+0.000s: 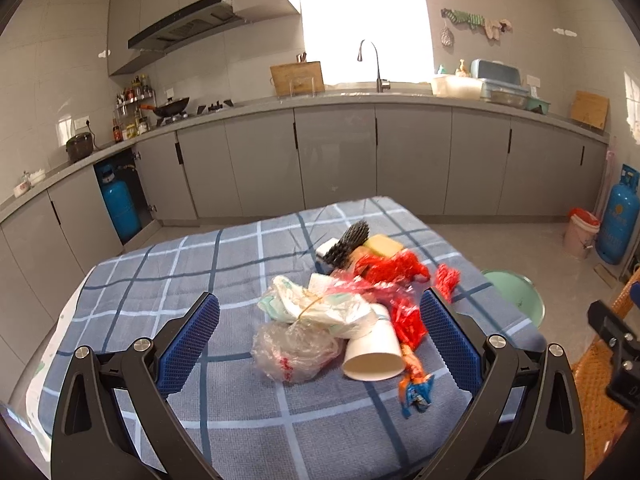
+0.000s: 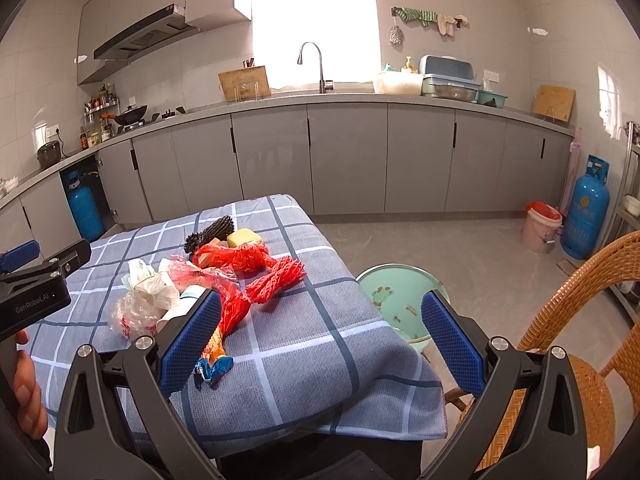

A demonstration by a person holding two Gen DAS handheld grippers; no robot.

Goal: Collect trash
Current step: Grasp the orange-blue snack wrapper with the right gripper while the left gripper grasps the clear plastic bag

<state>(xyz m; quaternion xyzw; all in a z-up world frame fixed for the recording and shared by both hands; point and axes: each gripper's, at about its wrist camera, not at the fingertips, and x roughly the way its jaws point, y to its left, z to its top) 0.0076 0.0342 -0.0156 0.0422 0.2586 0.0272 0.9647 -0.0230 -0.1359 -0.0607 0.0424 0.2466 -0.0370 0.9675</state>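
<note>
- Left wrist view: the left gripper [image 1: 320, 336] hangs above the checked tablecloth [image 1: 168, 280] with its jaws spread wide and nothing between them; the trash pile lies on the cloth ahead, framed by the two blue pads.
- Nearest item is a white paper cup [image 1: 374, 354] on its side, mouth towards the camera. Judged light and easily crushed; best taken across the wall near the rim with modest pressure. Nothing is visible inside it.
- Touching the cup are a crumpled clear plastic bag [image 1: 294, 354] and a bundle of white wrappers [image 1: 320, 308]. Both look soft, nearly weightless and slippery; pinch a bunched fold, not a flat sheet.
- Red plastic netting [image 1: 394, 270] trails over the pile, and an orange-and-blue snack wrapper [image 1: 416, 388] lies closest to the table edge. The netting is limp and likely to snag neighbours when lifted.
- At the back sit a black brush [image 1: 348, 242] and a yellow sponge [image 1: 384, 245]; whether these count as trash cannot be told.
- Right wrist view: the right gripper [image 2: 320, 338] is likewise fully parted and holds nothing, positioned over the near right corner of the table, the pile to its left.
- A green basin [image 2: 394, 292] stands beside the table, below its edge; its visible interior appears empty.
- A pink bin with a red liner [image 2: 542, 226] stands well apart on the floor, near a blue gas cylinder [image 2: 586, 208]; its contents cannot be seen.
</note>
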